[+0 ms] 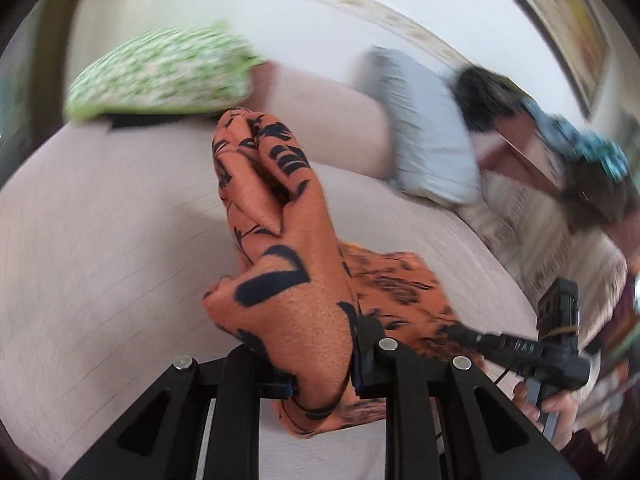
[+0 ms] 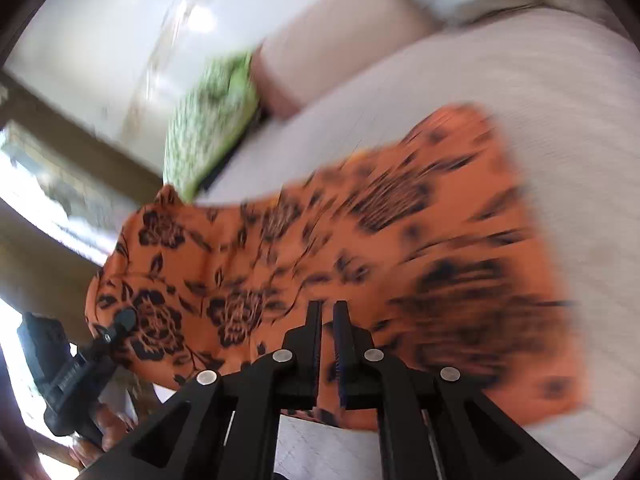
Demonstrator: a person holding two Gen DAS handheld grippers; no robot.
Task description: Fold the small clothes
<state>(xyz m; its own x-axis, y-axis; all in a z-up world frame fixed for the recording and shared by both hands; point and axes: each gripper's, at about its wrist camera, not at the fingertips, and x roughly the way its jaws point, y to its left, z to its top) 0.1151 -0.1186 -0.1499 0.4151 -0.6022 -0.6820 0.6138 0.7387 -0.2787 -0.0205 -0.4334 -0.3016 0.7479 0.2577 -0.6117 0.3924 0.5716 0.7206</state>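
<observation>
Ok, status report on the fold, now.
Left gripper shut on orange floral garment, bunch lifted. Right gripper shut on its edge. Green pillow behind, clear.

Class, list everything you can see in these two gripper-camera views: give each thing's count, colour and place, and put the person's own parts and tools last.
Patterned garment: one, orange with black flowers, one end bunched in the left gripper, the rest spread over the sofa seat.
Sofa: one, pale pinkish beige, fills both views.
Green cushion: one, green and white print, at the sofa's back corner.
Pale cushion: one, light blue-grey, against the sofa back.
Dark heap: blurred, dark and blue, on the sofa's far end; cannot tell what.
Left gripper: one, black, shut on the garment.
Right gripper: one, black, jaws nearly together over the garment; grip unclear.
Hand: one, holding the right gripper's handle.
</observation>
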